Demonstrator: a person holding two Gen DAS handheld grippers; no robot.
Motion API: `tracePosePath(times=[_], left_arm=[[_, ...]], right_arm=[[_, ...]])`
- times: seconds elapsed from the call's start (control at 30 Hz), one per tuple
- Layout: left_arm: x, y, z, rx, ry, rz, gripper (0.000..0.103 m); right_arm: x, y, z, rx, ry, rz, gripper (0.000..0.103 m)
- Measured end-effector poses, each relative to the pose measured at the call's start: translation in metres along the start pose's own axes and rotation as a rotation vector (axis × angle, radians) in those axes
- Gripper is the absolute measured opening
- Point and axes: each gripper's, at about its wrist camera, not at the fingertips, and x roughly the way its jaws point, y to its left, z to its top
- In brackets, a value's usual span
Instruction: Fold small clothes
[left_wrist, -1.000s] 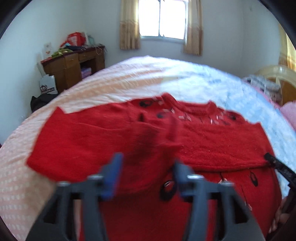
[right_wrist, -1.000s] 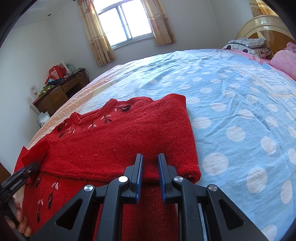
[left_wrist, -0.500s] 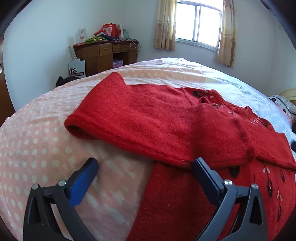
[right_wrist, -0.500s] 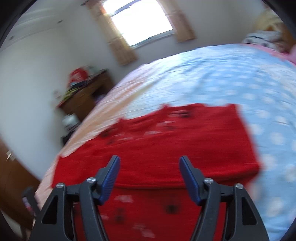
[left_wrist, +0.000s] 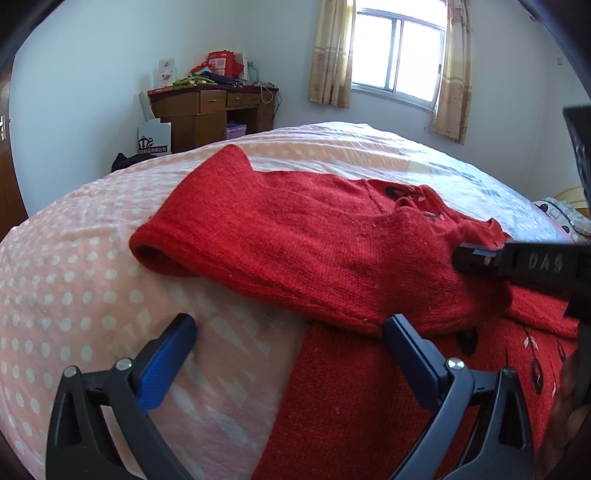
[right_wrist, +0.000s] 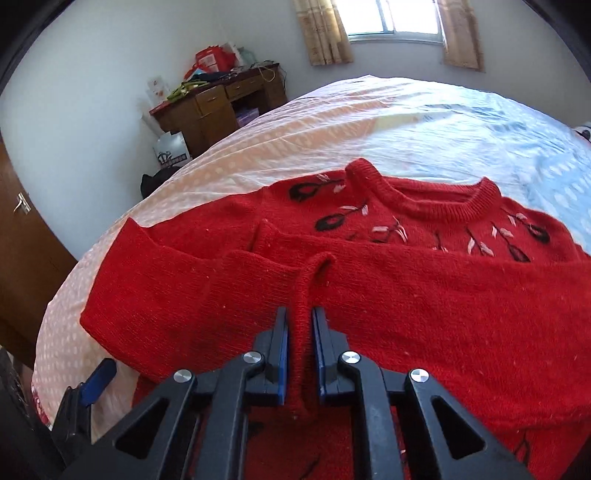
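Left gripper (left_wrist: 290, 345): jaws spread to their widest, nothing between the pads. The left pad hangs over bare bed (left_wrist: 74, 295) sheet; the right pad sits over the side edge of the sweater (right_wrist: 424, 295) body, just below the folded sleeve.

Left sleeve (left_wrist: 258, 236): lies straight ahead of the left jaws, folded across the chest. Its long axis runs crosswise to the jaws, from the open cuff (left_wrist: 155, 254) ahead and to their left, to the right, where the sleeve reaches the other gripper. The lower hem of the sleeve sits just beyond the pad tips.

Right gripper (right_wrist: 300, 350): jaws closing, pads nearly together, with a raised ridge of red knit pinched between them. The ridge runs along the jaws' line, away from the camera, toward the collar (right_wrist: 424, 199). It appears to be taken at the middle of the chest where the two folded sleeves overlap.

Sweater, overall: flat on the bed, neckline far from both jaws, hem toward the camera and partly out of view.

Judgement: the sleeve cuff is nearer the left gripper; the chest centre is already in the right one. Any further fold likely turns on the crosswise sleeve line ahead of both.
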Motion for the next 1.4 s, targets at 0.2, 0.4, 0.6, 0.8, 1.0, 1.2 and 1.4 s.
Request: tracePosePath(times=[0.2, 0.4, 0.6, 0.8, 1.0, 1.2, 1.4], left_arm=[[0.0, -0.001, -0.001, 0.005, 0.004, 0.009, 0.103], [0.001, -0.002, 0.001, 0.003, 0.007, 0.01, 0.103], [0.003, -0.003, 0.003, 0.003, 0.012, 0.018, 0.103], [0.006, -0.003, 0.006, 0.005, 0.017, 0.029, 0.103], [0.008, -0.005, 0.008, 0.007, 0.026, 0.038, 0.103], [-0.006, -0.009, 0.016, 0.005, 0.038, -0.044, 0.103], [-0.007, -0.047, 0.025, 0.039, 0.052, -0.105, 0.103]], right_arm=[[-0.063, 0.006, 0.044, -0.036, -0.175, -0.006, 0.009], [-0.144, -0.021, 0.078, -0.036, -0.348, -0.051, 0.009], [-0.172, -0.086, 0.071, 0.017, -0.353, -0.163, 0.009], [-0.139, -0.153, 0.025, 0.121, -0.224, -0.239, 0.009], [-0.123, -0.184, -0.004, 0.23, -0.19, -0.214, 0.009], [-0.148, -0.145, 0.034, 0.159, -0.26, -0.107, 0.009], [-0.19, -0.086, 0.107, 0.06, -0.352, -0.01, 0.009]])
